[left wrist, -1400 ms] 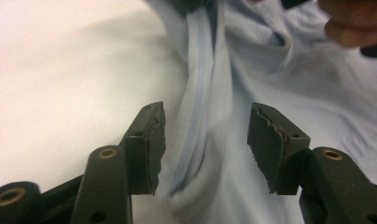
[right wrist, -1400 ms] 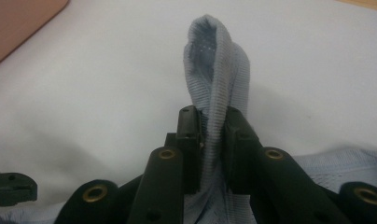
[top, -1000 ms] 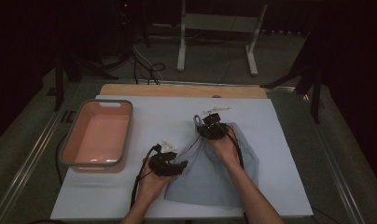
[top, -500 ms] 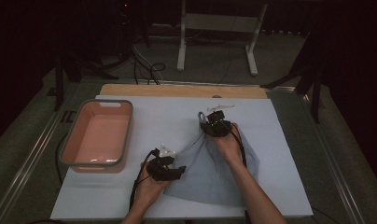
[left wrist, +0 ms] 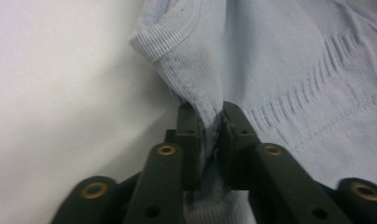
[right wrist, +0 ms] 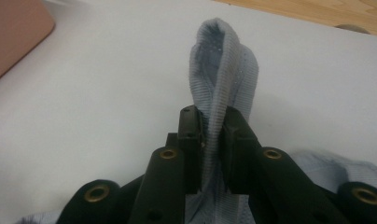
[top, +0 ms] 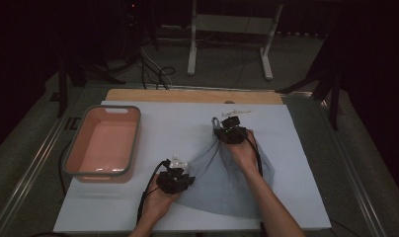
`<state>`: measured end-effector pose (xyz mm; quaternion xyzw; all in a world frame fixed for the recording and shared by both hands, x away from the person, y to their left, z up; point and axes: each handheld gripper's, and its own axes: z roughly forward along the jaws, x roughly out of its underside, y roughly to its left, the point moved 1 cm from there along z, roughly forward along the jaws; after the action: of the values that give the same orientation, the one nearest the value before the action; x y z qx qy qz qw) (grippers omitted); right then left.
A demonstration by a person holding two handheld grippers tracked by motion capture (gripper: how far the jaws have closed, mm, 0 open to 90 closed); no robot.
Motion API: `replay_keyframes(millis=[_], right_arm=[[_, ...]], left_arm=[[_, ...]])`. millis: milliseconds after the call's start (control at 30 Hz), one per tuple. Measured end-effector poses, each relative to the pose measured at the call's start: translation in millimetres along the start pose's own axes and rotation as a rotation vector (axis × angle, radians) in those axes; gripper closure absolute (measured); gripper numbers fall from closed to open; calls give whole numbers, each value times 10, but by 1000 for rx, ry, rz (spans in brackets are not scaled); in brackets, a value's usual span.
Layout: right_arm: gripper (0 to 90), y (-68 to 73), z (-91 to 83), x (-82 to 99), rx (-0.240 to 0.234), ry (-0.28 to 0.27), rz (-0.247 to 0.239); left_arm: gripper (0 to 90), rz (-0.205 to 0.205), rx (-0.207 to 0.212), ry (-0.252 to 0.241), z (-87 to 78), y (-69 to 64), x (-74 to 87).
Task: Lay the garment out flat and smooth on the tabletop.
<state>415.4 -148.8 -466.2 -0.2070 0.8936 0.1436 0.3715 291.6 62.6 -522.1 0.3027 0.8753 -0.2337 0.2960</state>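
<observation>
Pale blue ribbed knit garment point(top: 227, 180) lies spread on the white table cover point(top: 168, 128), near the person's edge, right of centre. Left gripper point(left wrist: 210, 123): jaws have just been closing and now clamp a stitched hem fold at the garment's left edge; fabric is bunched between the pads. Right gripper point(right wrist: 213, 122): jaws pinched together on a ribbed band, which stands up as a loop above the tips at the garment's far corner. Pink rectangular plastic tub with grey rim point(top: 102, 143) sits well apart, to the left. Bare wooden table edge point(top: 187, 95) shows beyond the cover.
</observation>
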Motion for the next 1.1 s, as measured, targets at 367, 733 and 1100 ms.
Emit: replay_keyframes(millis=[367, 733, 1100], right_arm=[[815, 155, 128, -33, -19, 0, -18], [821, 261, 246, -38, -45, 7, -9], [820, 452, 303, -144, -62, 5, -40]], left_arm=[[835, 21, 9, -26, -272, 2, 44], [841, 22, 5, -49, -430, 7, 103], [841, -7, -5, -82, -600, 85, 175]])
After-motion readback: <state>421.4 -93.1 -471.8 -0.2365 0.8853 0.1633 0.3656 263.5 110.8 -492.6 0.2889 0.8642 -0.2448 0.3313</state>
